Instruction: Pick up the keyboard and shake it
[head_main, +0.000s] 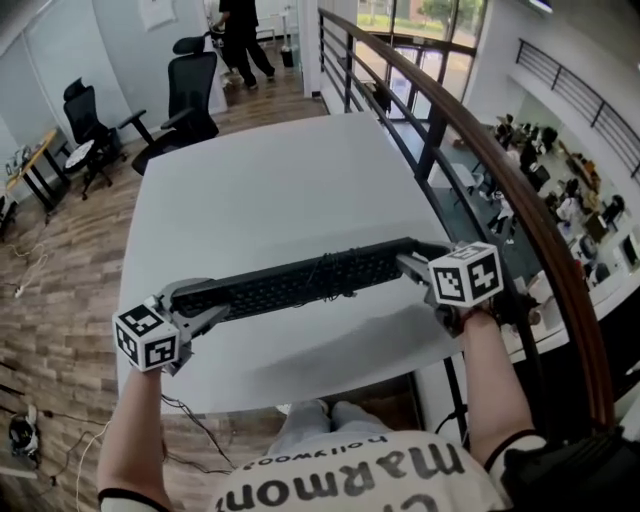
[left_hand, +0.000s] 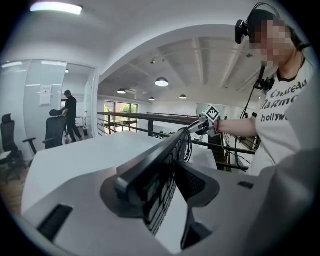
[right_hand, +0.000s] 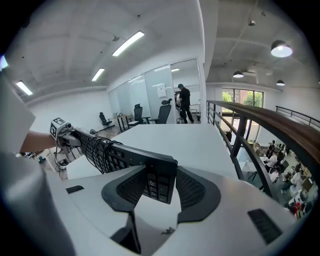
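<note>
Two grippers share the load. The left gripper (head_main: 203, 312) has its jaws pinching one short end of the keyboard (head_main: 300, 282), and the right gripper (head_main: 414, 266) has its jaws pinching the other end, the one with the number keys. In each gripper view the end sits well between the jaws, with a pad bearing on either face and no gap showing. From each pair of jaws the keyboard runs straight out to the opposite pair. It is rolled partly onto its long edge between the left jaws. A cable (head_main: 326, 268) is wound around it about midway between the two grips.

The bench (head_main: 280, 180) lies below both pairs of jaws. A shadow (head_main: 330, 335) on it stands apart from the keyboard, so the keyboard is judged clear of the surface.

Step in hand: the pick-up, judged done or nearly so. The shake remains. That calls for both grips to hold firm and both hands to move together, as uneven motion could twist an end out of the jaws. The wound cable may loosen.
</note>
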